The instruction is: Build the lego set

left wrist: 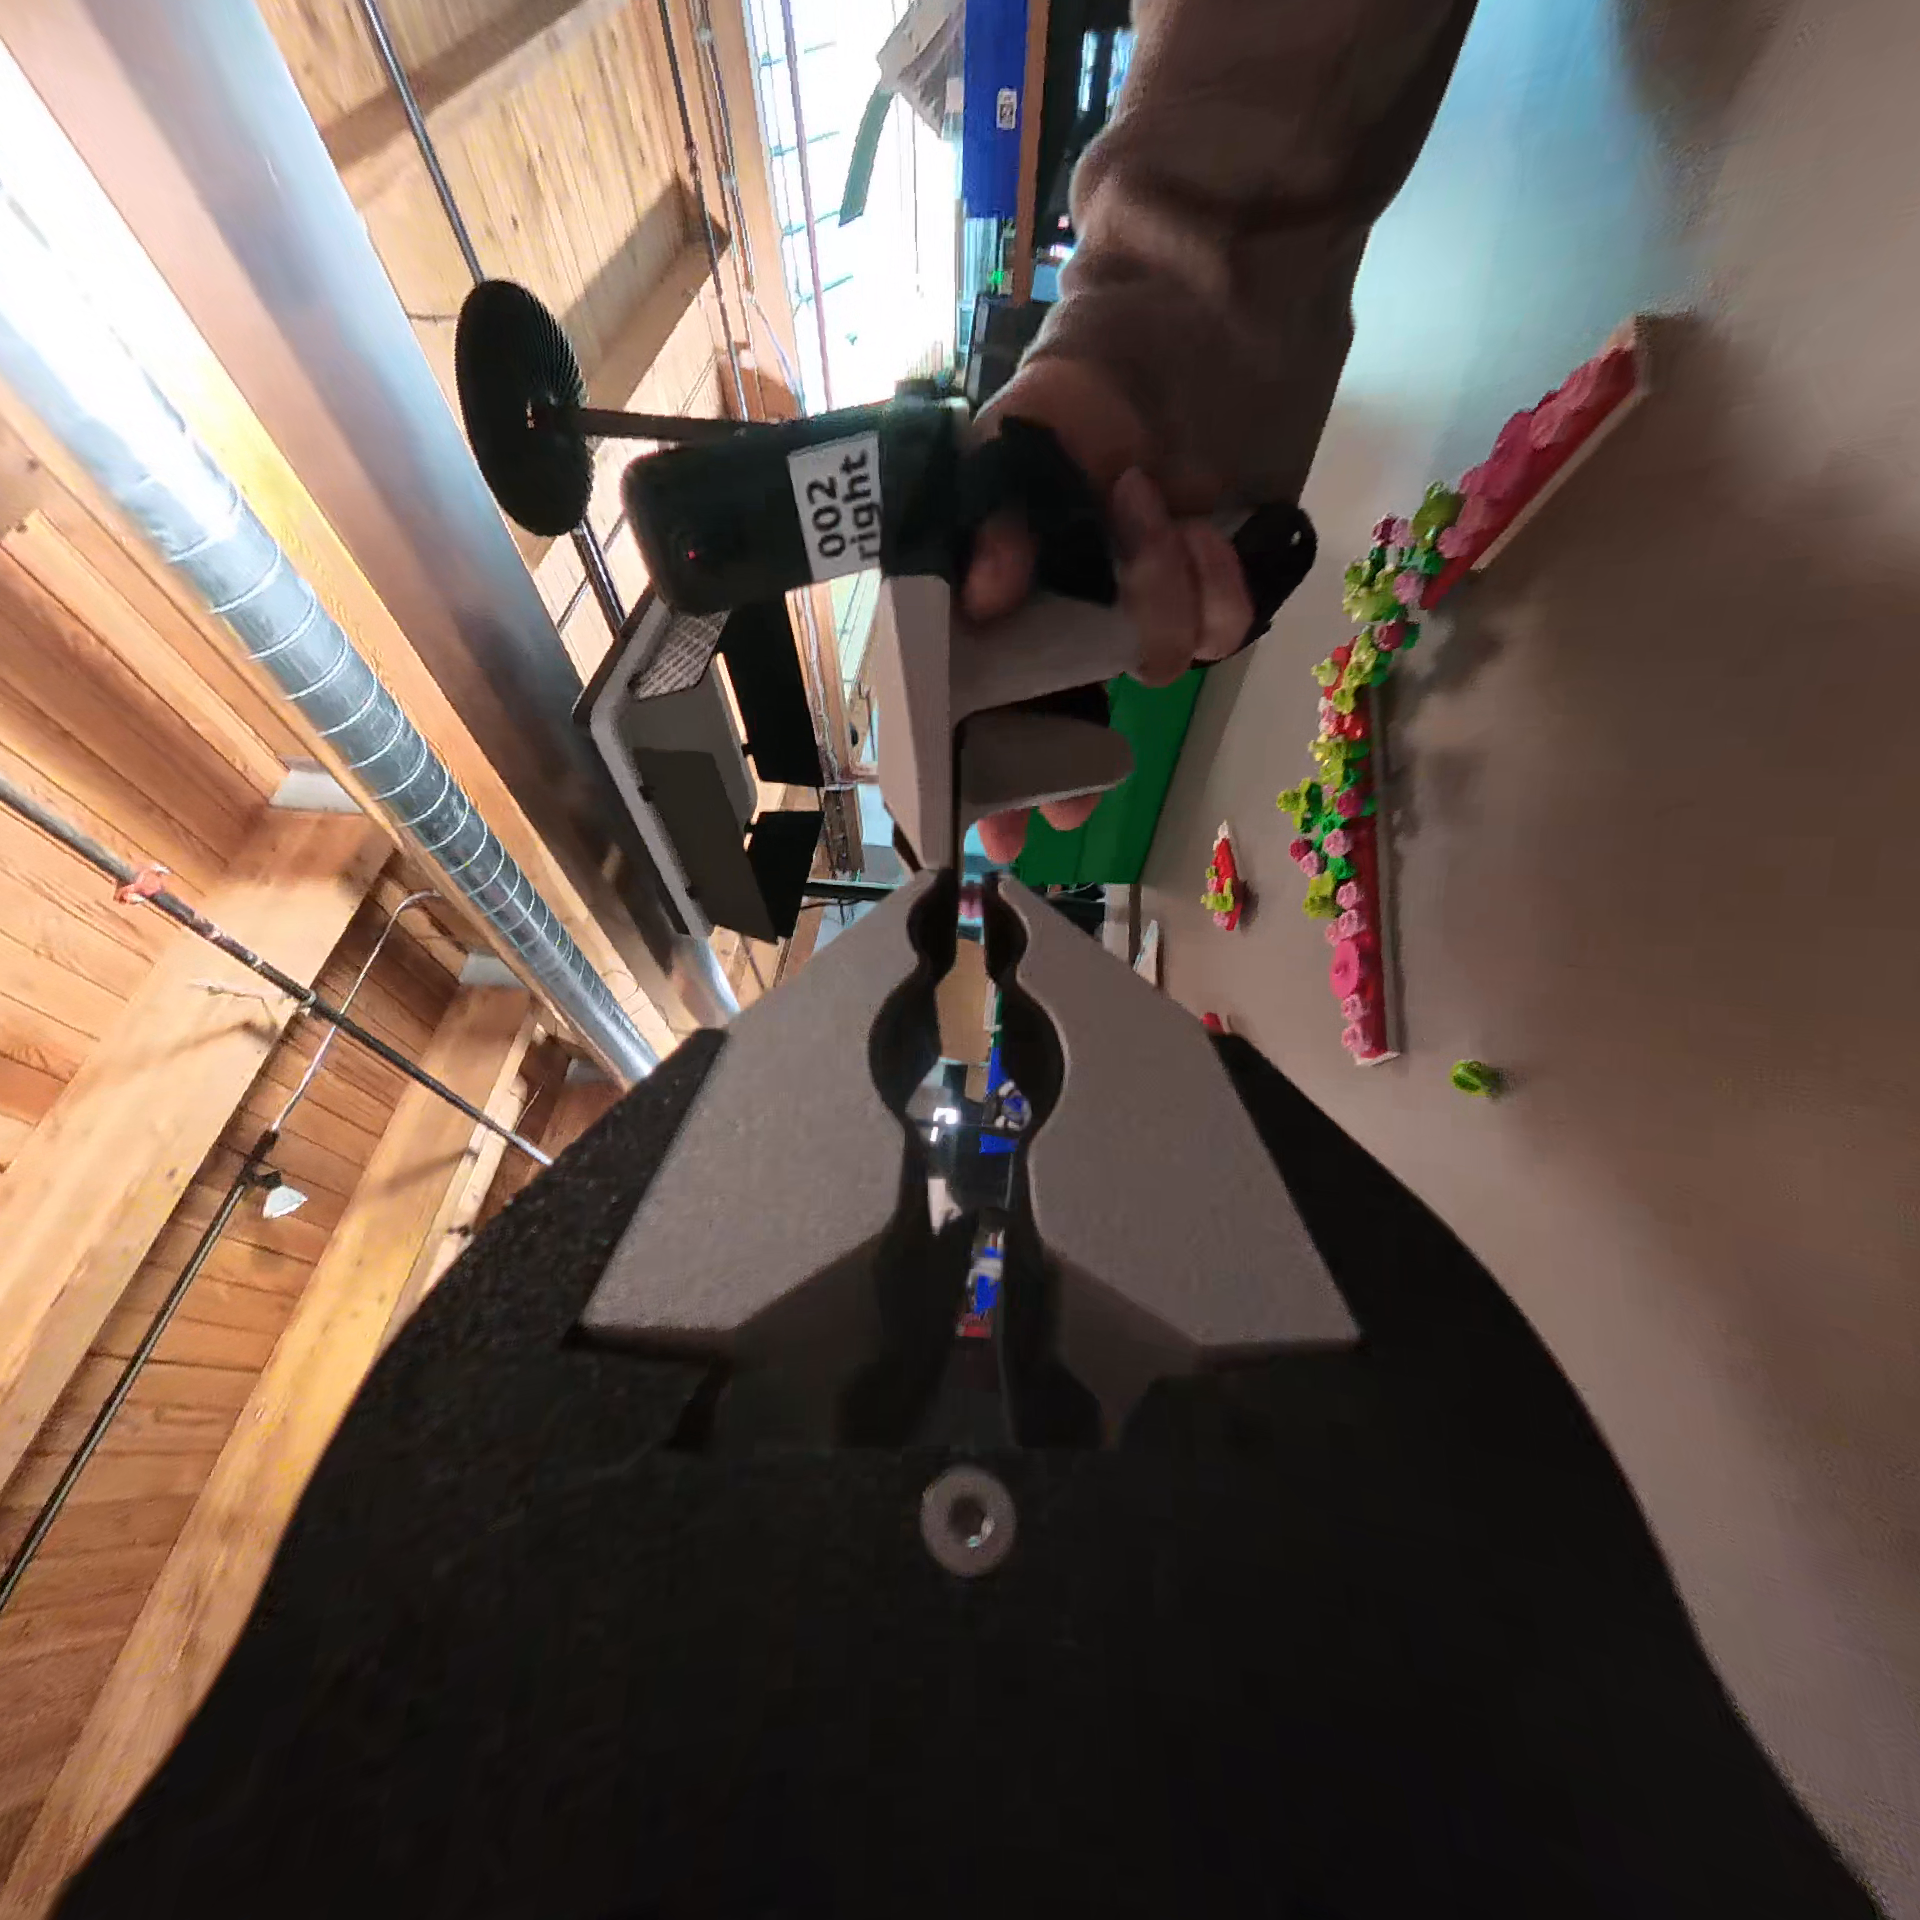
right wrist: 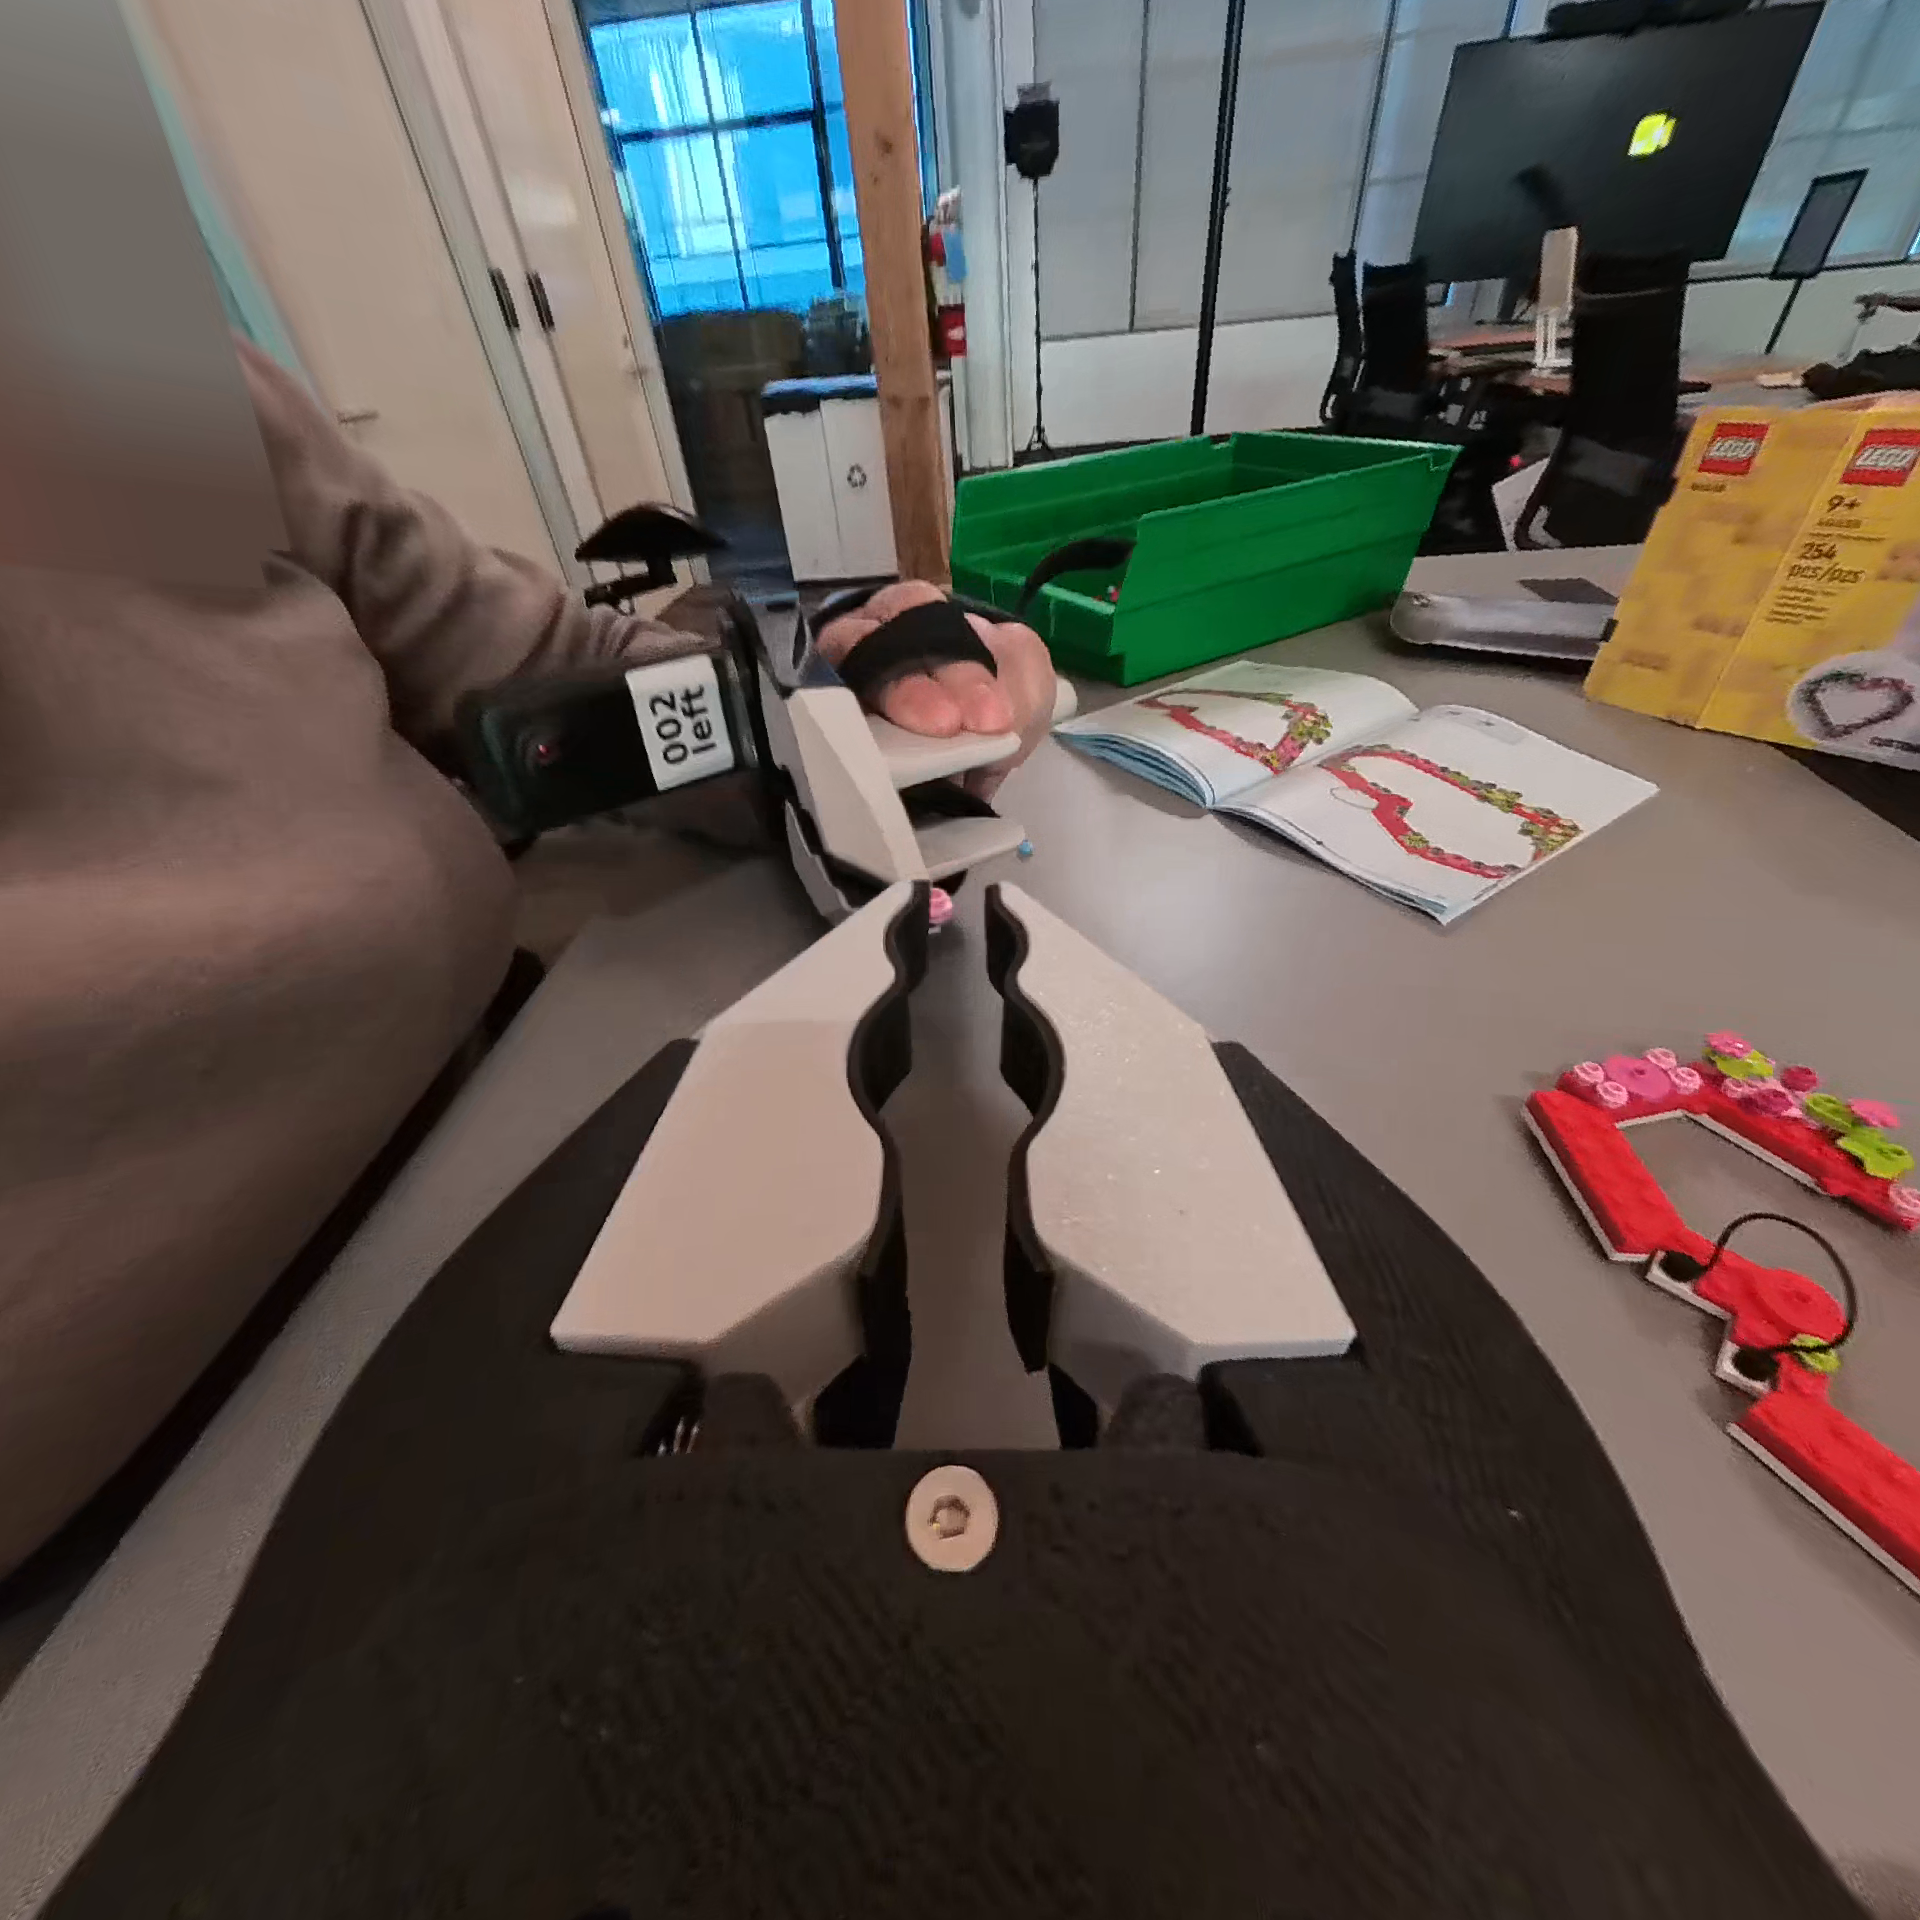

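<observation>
My left gripper is nearly shut, with a small pink round piece between its tips. In the right wrist view this gripper comes in from the left, and the pink piece sits at its tips. My right gripper has its jaws a narrow gap apart, tips on either side of the pink piece, above the table. The red heart frame, with pink and green flowers and a black cord, lies at the right. It also shows in the left wrist view.
An open instruction booklet, a green bin, a yellow set box and a silver bag stand farther back on the grey table. A loose green piece and a small red piece lie near the frame. The tips of both grippers are at nearly the same place.
</observation>
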`<control>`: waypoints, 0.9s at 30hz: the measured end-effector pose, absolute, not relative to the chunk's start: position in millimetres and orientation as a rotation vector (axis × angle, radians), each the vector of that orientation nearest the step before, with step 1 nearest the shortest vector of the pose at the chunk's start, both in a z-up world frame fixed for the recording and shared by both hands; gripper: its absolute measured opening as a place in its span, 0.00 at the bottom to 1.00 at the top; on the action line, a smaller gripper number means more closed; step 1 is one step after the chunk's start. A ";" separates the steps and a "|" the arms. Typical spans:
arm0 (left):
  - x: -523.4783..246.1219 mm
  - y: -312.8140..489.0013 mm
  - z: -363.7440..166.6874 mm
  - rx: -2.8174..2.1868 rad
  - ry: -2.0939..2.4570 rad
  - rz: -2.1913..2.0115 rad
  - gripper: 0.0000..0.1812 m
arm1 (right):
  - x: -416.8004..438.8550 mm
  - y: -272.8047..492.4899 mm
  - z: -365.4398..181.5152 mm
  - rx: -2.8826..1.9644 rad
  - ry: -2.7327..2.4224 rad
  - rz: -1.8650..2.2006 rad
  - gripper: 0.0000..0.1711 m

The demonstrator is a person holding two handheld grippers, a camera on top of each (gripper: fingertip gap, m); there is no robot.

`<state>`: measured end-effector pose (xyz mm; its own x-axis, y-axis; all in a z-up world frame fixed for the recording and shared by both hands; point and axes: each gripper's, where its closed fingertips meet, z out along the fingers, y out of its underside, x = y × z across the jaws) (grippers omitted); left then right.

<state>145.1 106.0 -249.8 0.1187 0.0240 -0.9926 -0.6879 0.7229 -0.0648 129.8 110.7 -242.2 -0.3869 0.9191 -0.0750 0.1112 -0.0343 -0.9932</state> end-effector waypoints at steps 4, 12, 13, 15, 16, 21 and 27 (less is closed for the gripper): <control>146.6 101.9 -253.1 -0.612 1.365 0.474 0.01 | 131.1 104.5 -248.2 -1.123 -1.604 1.528 0.05; 150.2 97.8 -253.5 -0.612 1.360 0.404 0.01 | 133.9 95.8 -251.5 -1.131 -1.645 1.626 0.04; 150.7 97.1 -253.4 -0.610 1.360 0.399 0.01 | 134.5 95.3 -251.5 -1.131 -1.646 1.639 0.04; 151.2 96.3 -253.5 -0.607 1.363 0.398 0.01 | 135.2 94.7 -251.6 -1.130 -1.648 1.652 0.04; 151.4 96.1 -253.7 -0.608 1.363 0.394 0.01 | 135.4 94.5 -251.6 -1.130 -1.649 1.655 0.04; 152.3 94.1 -253.6 -0.599 1.369 0.389 0.01 | 136.9 93.1 -251.6 -1.138 -1.649 1.698 0.03; 155.6 88.4 -256.0 -0.575 1.391 0.371 0.01 | 140.9 87.9 -253.9 -1.152 -1.670 1.811 0.02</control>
<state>155.6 88.4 -256.0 0.1555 -0.0868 -0.9840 -0.5656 0.8089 -0.1607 140.9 87.9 -253.9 -0.5694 0.7700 -0.2879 0.2246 -0.1911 -0.9555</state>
